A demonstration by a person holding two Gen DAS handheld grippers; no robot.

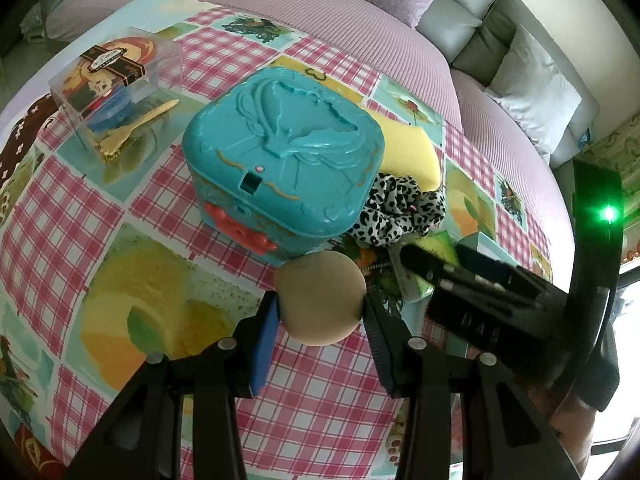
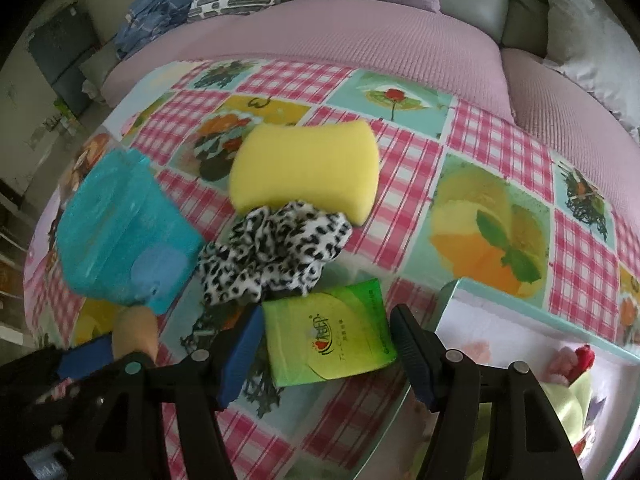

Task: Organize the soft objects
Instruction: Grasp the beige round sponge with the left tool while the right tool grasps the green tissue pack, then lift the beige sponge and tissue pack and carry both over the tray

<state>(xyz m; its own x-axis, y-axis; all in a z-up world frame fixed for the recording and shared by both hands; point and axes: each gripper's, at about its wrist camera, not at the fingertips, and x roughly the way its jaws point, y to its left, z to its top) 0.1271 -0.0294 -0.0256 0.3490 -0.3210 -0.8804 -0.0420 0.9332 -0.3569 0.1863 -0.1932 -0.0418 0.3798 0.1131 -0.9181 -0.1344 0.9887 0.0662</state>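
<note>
Left gripper (image 1: 322,310): I am pinching the beige ball (image 1: 322,298) between both pads, low over the checked tablecloth (image 1: 320,392), just in front of the teal case (image 1: 282,160).
Right gripper (image 2: 324,354): I am holding it spread, one finger on each side of the green tissue pack (image 2: 332,336); I am not seeing the pads press on it yet.
Ball: it is looking smooth and matte, and I am judging it squashy and light. I am keeping the pads across its widest part so it is not popping out.
Tissue pack: it is lying flat on the cloth, just beside the rim of the pale tray (image 2: 532,308) at the right. I am expecting a slick wrapper and a soft, yielding body, so I am planning to take it across the short sides, near the middle.
Spotted scrunchie (image 2: 272,260): it is bunching between the pack and the yellow sponge (image 2: 308,168), touching the sponge. It is floppy; I am thinking one pinch of a fold is enough.
Sponge: it is sitting farthest from me, bulky but light, I am guessing, and needing a wide grip across its narrow waist.
Tray: I am seeing soft things already lying in it, though I cannot tell what they are.
</note>
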